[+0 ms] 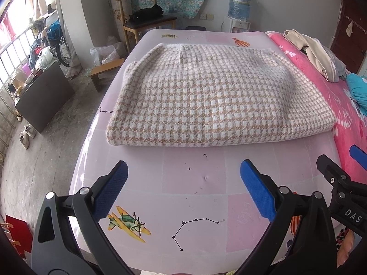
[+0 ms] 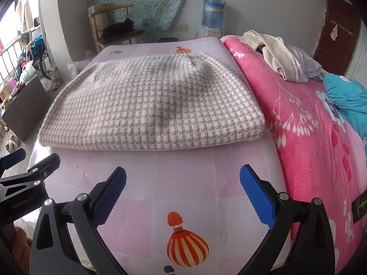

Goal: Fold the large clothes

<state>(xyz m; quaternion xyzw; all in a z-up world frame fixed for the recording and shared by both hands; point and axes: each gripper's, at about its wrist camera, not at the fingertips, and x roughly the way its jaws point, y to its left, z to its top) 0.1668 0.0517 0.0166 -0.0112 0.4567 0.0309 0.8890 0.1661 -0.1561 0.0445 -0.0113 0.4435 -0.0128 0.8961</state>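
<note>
A beige and white houndstooth knit garment [image 1: 206, 96] [image 2: 151, 105] lies folded in a thick rectangle on the pink patterned mat [image 1: 195, 183] [image 2: 183, 171]. My left gripper [image 1: 183, 174] hovers open over the bare mat, short of the garment's near edge, with nothing between its blue pads. My right gripper [image 2: 182, 178] is also open and empty, likewise in front of the fold. Each gripper shows at the edge of the other's view: the right one's fingers [image 1: 332, 171] at the right, the left one's fingers [image 2: 34, 169] at the left.
A pink floral blanket [image 2: 309, 137] covers the bed to the right, with a heap of cream and grey clothes [image 2: 282, 57] and a teal cloth [image 2: 348, 100] on it. A wooden chair [image 1: 142, 13], a water dispenser [image 1: 238, 6] and floor clutter [image 1: 41, 52] stand beyond the mat.
</note>
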